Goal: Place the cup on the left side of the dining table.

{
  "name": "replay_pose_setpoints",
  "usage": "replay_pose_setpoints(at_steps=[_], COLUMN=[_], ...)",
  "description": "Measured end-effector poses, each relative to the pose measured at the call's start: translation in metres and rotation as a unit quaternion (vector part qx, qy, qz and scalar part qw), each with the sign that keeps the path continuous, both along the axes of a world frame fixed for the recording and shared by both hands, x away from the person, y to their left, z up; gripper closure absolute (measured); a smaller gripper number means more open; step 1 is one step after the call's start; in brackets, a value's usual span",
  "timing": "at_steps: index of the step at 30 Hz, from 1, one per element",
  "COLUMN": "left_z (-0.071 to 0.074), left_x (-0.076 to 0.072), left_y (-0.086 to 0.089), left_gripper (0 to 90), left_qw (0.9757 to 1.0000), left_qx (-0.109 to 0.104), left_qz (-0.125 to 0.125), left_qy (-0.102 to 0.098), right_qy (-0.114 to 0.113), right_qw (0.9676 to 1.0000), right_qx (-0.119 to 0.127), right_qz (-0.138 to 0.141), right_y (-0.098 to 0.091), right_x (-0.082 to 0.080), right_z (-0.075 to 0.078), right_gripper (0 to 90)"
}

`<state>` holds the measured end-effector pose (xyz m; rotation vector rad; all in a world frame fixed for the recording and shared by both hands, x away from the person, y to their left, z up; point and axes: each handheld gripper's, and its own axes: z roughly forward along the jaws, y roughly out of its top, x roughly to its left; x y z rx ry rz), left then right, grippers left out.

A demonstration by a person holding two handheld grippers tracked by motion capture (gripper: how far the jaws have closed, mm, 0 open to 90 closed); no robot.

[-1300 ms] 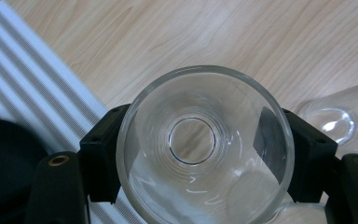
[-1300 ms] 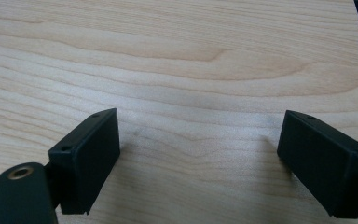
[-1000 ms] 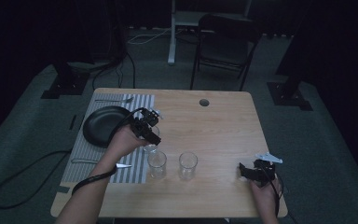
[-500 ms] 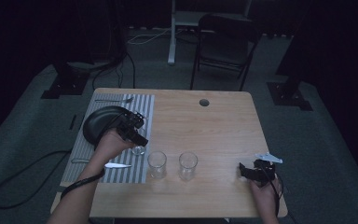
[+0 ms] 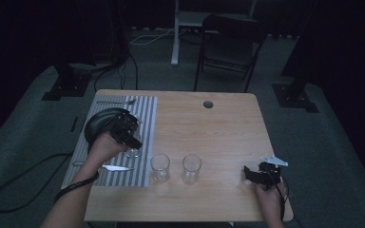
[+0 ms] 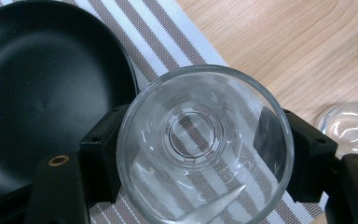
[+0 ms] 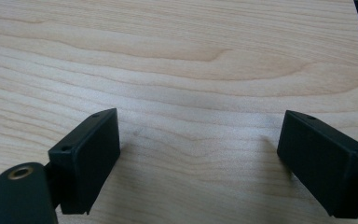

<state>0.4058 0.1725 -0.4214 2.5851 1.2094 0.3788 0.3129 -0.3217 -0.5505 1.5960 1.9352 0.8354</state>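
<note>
My left gripper point(image 5: 132, 142) is shut on a clear drinking glass point(image 6: 205, 144), its black pads pressed to the glass's two sides. Seen from above in the left gripper view, the glass hangs over the striped placemat point(image 6: 168, 32) just beside a black plate point(image 6: 42, 93). In the high view the same glass point(image 5: 133, 152) sits at the placemat's right part, near the plate point(image 5: 100, 124). Two more clear glasses point(image 5: 160, 166) point(image 5: 191, 168) stand on the wooden table point(image 5: 218, 128) to the right. My right gripper point(image 7: 198, 163) stands open over bare wood at the table's front right point(image 5: 256, 175).
A knife point(image 5: 116, 167) lies on the placemat near the front edge and a fork point(image 5: 116, 101) at its back edge. The table has a round hole point(image 5: 208, 104) near the back. A folding chair point(image 5: 230, 47) stands behind the table.
My left gripper has carried the glass leftward and a little down, from beside the two standing glasses to the placemat next to the black plate. The right gripper has stayed put.
</note>
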Motion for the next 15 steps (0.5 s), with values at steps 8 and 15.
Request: replay_pose_setpoints(at_steps=[8,15], left_z=[-0.013,-0.016], left_x=[0.001,-0.004], left_y=[0.008,0.012], left_gripper=[28.7,28.6], left_qw=[1.0000,0.9996], left_qx=[-0.003,-0.018], left_qz=[0.004,-0.015], left_qy=[0.006,-0.017], right_qy=[-0.001,-0.001], right_qw=[1.0000,1.0000], right_qx=[0.001,0.001], right_qz=[-0.004,-0.004], right_y=[0.000,0.000], right_x=[0.000,0.000], right_z=[0.000,0.000], right_gripper=[13.8,13.8])
